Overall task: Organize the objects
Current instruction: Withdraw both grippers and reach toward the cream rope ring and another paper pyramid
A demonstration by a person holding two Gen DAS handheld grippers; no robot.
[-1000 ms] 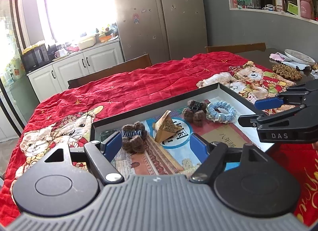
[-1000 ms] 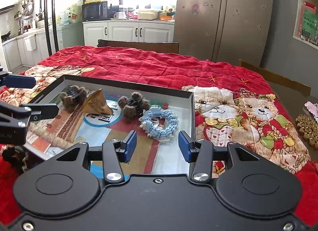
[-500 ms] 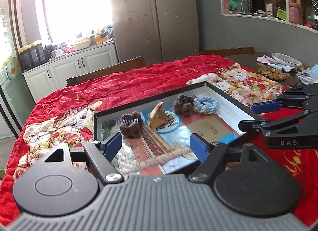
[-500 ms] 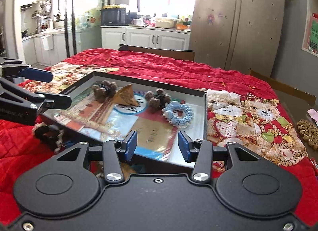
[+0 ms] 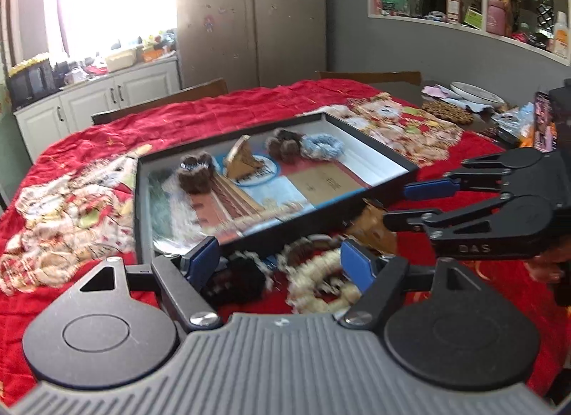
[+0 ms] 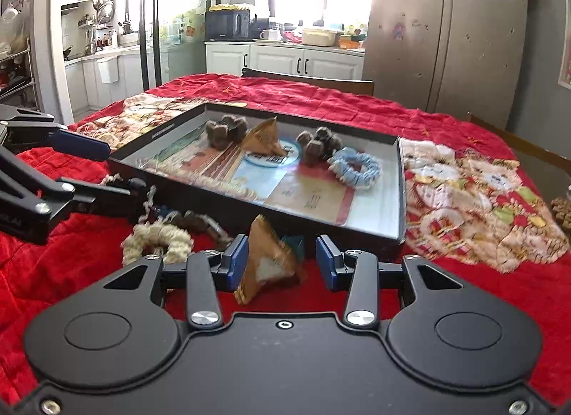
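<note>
**Ana:** Hair ties and small packets are split between two spots. Inside the shallow black-walled tray with a printed paper lining lie two brown fuzzy hair clips, a tan pyramid-shaped packet between them, and a pale blue knitted scrunchie at the right end.

**Ben:** And outside it?

**Ana:** On the red quilted tablecloth, just in front of the tray's near wall, sit a cream woolly scrunchie, a dark fuzzy hair tie beside it, and a second tan pyramid packet.

**Ben:** The grippers?

**Ana:** The right gripper has that second packet between its blue pads; its jaws are closing, narrow, with the left pad touching the packet and the right pad not yet on it. The left gripper stands wide, holding nothing, with the dark tie and cream scrunchie low between its fingers.

**Ben:** Tablecloth pattern?

**Ana:** Cartoon bear patches on either side of the tray.
</note>
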